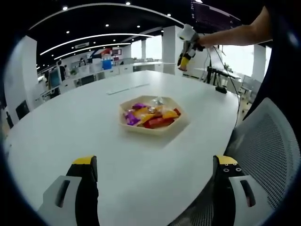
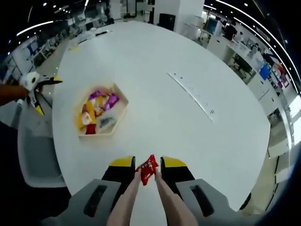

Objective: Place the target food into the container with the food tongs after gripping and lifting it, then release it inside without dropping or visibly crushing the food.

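Observation:
A hexagonal wooden tray [image 1: 141,129] of bright wrapped snacks [image 1: 151,115] rests on the white round table [image 1: 70,122]. My left gripper [image 1: 155,162] hovers open near the table's edge with nothing between its fingers. In the same view a person's arm holds my right gripper [image 1: 186,47] high beyond the tray. In the right gripper view, my right gripper [image 2: 147,165] is shut on pale food tongs [image 2: 127,197], whose tips pinch a red wrapped snack [image 2: 147,170] above the table. The tray [image 2: 125,102] lies below and to the left, and the left gripper [image 2: 40,92] is beyond it.
A grey mesh chair [image 1: 268,141] stands at the table's edge beside my left gripper, also seen as the chair [image 2: 37,155]. A thin pale strip [image 2: 193,94] lies on the table past the tray. Desks and office furniture surround the table.

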